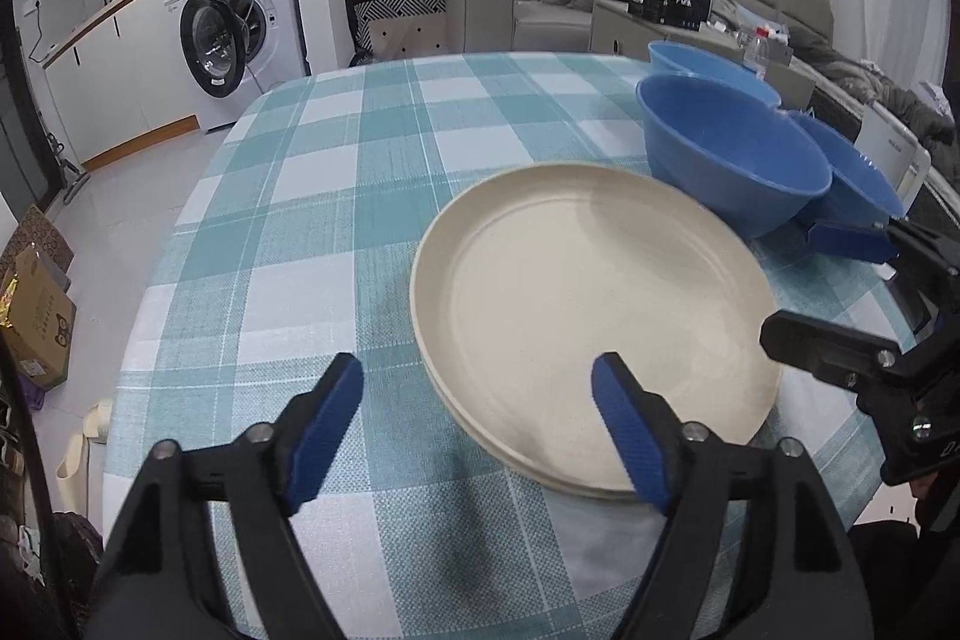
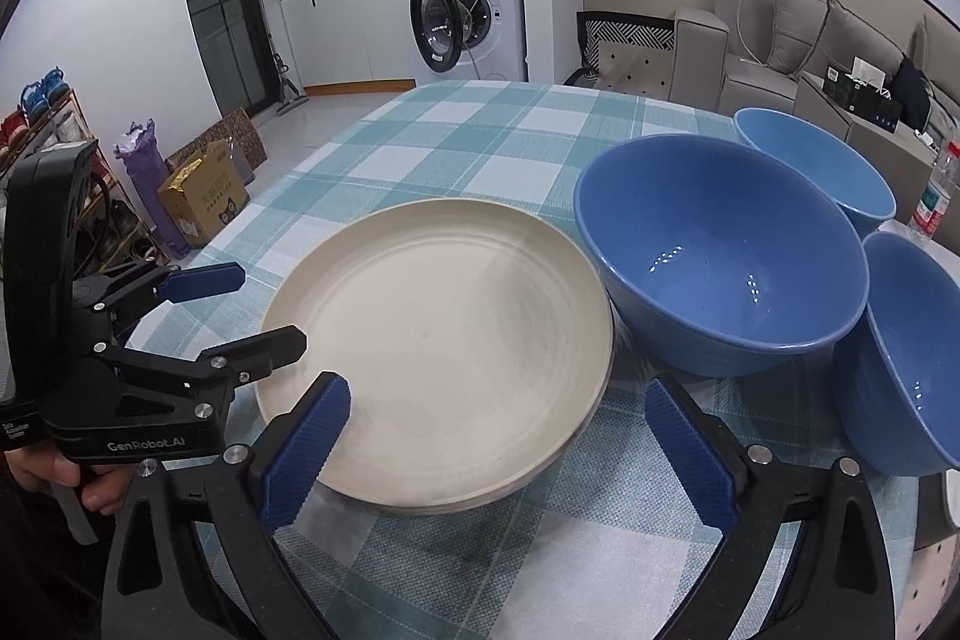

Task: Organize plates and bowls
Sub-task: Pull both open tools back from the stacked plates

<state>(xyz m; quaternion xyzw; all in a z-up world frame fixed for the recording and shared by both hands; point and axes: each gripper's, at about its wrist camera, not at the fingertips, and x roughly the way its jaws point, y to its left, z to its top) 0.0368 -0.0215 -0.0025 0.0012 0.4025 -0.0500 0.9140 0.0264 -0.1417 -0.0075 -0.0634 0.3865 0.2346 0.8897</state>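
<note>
A stack of cream plates [image 1: 594,304] [image 2: 438,358] lies on the checked tablecloth. To its right stand three blue bowls: a big one [image 1: 732,160] [image 2: 720,256], one behind it [image 1: 690,61] [image 2: 816,166] and one further right [image 1: 858,178] [image 2: 906,358]. My left gripper [image 1: 480,388] [image 2: 270,307] is open at the stack's near-left rim, one finger over the plate and the other over the cloth. My right gripper [image 2: 498,400] [image 1: 792,286] is open wide at the stack's near-right rim. Neither gripper's pads press on anything.
The round table [image 1: 312,220] with its teal checked cloth drops off at the left and near edges. A plastic bottle [image 2: 933,202] stands behind the bowls. A washing machine [image 2: 468,10], a sofa [image 1: 558,10] and cardboard boxes [image 2: 204,196] surround the table.
</note>
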